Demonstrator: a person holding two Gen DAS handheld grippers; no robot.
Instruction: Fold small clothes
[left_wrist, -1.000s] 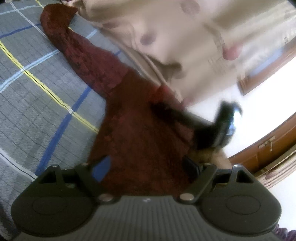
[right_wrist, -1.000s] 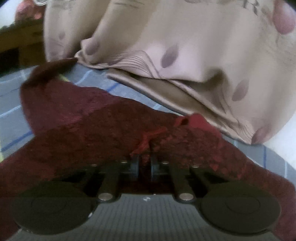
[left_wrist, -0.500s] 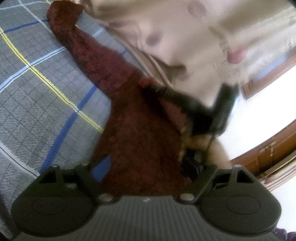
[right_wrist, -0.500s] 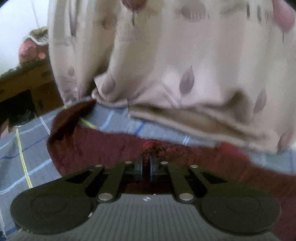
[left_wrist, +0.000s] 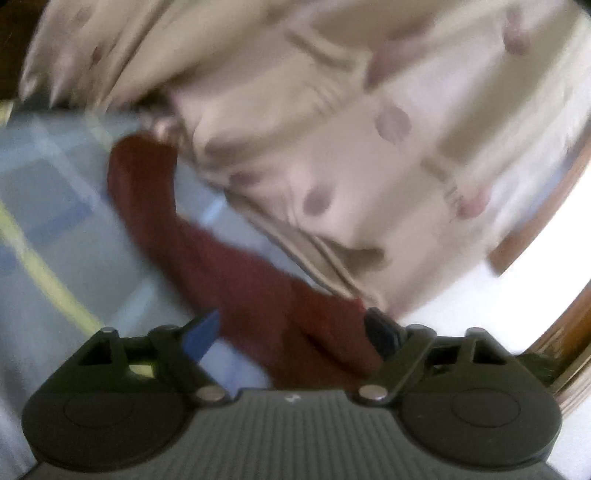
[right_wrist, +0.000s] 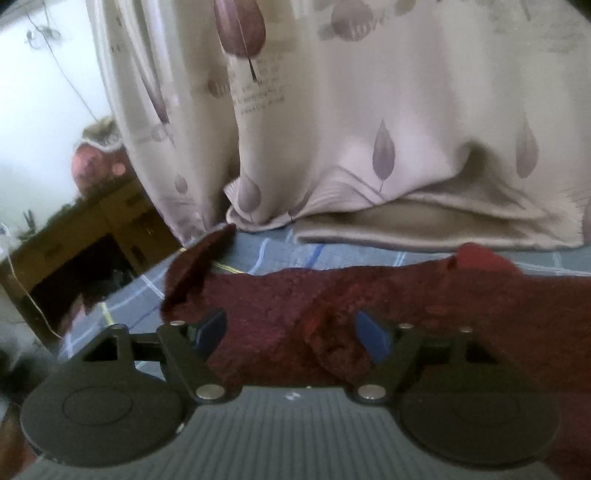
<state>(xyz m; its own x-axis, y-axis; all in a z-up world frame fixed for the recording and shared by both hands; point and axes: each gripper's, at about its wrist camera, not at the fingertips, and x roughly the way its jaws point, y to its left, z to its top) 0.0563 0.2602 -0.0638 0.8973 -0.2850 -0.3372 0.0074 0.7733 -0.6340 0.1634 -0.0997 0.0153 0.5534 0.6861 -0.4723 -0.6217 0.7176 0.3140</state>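
A dark red knitted garment (right_wrist: 424, 306) lies spread on the grey checked bedspread (right_wrist: 280, 254). My right gripper (right_wrist: 291, 334) is open just above it, fingers wide apart, with a folded lump of the red cloth lying loose between them. In the blurred left wrist view the same garment (left_wrist: 236, 280) runs as a long band from upper left to the gripper. My left gripper (left_wrist: 295, 332) is open over its near end, holding nothing.
A beige curtain with purple leaf prints (right_wrist: 369, 122) hangs down onto the far edge of the bed; it also shows in the left wrist view (left_wrist: 332, 129). A wooden cabinet (right_wrist: 92, 229) stands at the left beyond the bed. A white wall and wooden frame (left_wrist: 554, 325) lie to the right.
My right gripper has opened and let go of the red cloth it pinched, and drew back. My left gripper swung away; the right gripper has left its view.
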